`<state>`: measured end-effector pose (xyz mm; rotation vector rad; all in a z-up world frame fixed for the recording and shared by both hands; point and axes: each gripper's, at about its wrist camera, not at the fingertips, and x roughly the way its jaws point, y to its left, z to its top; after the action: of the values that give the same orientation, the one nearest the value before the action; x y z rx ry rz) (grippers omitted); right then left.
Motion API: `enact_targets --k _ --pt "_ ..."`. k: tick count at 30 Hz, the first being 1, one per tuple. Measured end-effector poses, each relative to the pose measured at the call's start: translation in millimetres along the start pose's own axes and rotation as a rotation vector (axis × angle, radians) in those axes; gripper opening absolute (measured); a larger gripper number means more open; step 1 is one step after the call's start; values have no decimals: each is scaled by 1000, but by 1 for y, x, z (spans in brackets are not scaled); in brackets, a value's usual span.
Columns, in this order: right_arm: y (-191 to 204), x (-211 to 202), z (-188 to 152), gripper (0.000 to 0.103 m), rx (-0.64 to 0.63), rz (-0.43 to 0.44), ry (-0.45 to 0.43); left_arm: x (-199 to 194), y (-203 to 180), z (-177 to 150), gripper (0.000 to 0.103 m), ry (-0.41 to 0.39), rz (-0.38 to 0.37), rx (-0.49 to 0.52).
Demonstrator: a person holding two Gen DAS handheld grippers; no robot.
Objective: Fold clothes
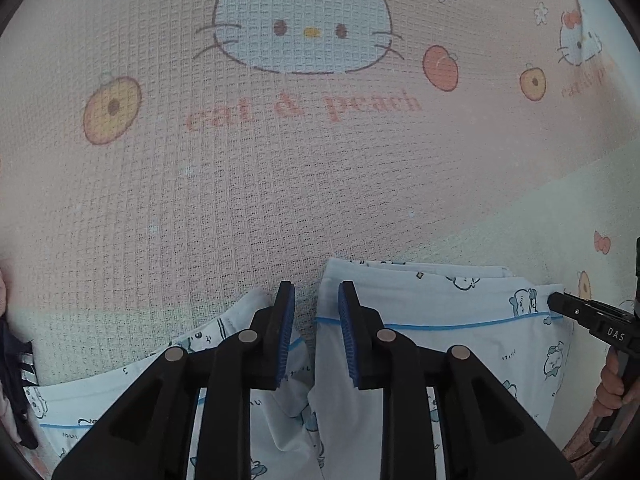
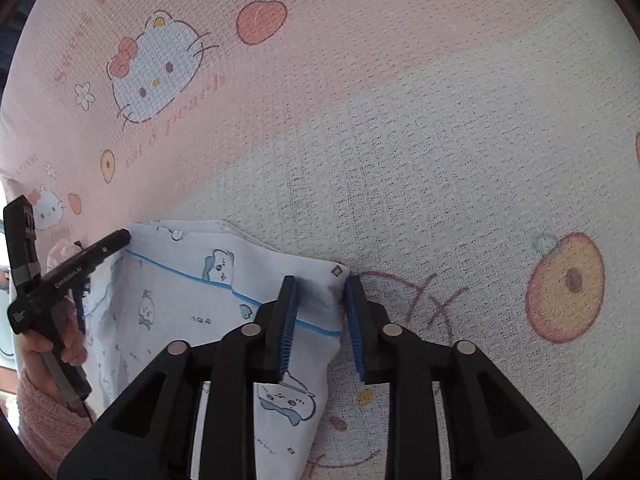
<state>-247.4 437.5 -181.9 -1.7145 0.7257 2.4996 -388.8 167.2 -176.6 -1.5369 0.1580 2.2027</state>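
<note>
A white garment (image 1: 460, 320) printed with blue cartoon animals and a thin blue line lies folded on the blanket. My left gripper (image 1: 316, 292) stands open over its left edge: the right pad (image 1: 348, 332) is above the cloth and the left pad (image 1: 286, 332) is beside it, neither pressing. More of the garment trails toward the lower left. In the right wrist view the garment (image 2: 180, 300) has its near corner between the spread jaws of my right gripper (image 2: 320, 284), with a gap at the right pad. My left gripper (image 2: 122, 237) touches the far corner.
A pink and pale waffle blanket (image 1: 280, 184) with cat and peach prints covers the whole surface (image 2: 400, 160). A dark striped garment (image 1: 12, 380) lies at the left edge. A hand (image 2: 68, 344) in a fuzzy pink sleeve (image 2: 44, 420) holds the left gripper's handle.
</note>
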Motion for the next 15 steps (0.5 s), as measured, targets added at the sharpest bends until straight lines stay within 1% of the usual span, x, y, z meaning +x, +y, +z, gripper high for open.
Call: enact_targets --k 1,3,4,5,6,7,10,12,13,14,15 --pt "3 -2 0 3 -18 1 -15 -5 3 -3 25 -3 -6 -3" --pt "12 -12 -1 3 -65 -45 -71 -13 6 -6 27 -10 -26 -2" --pt "17 -19 -2 3 -96 -72 -101 -12 6 -4 32 -9 -43 4" --pt "20 -23 -3 3 -114 -91 -125 -12 4 -3 35 -7 -56 17" --pt "19 -28 -5 3 -121 -93 -141 -12 3 -3 36 -5 -67 34" --pt "18 -32 -6 3 -119 -98 -148 -10 -1 -1 36 -6 -69 59" --pt "12 -27 -2 3 -101 -127 -123 -4 -18 1 35 -20 -62 147" --pt "10 -19 1 3 -84 -132 -100 2 -31 1 20 3 -69 200" --pt "8 -17 1 3 -85 -138 -90 4 -36 1 12 8 -59 222" --pt "7 -15 1 3 -85 -142 -85 4 -40 1 7 4 -40 241" --pt "6 -15 0 3 -86 -146 -85 5 -44 1 6 -1 -20 260"
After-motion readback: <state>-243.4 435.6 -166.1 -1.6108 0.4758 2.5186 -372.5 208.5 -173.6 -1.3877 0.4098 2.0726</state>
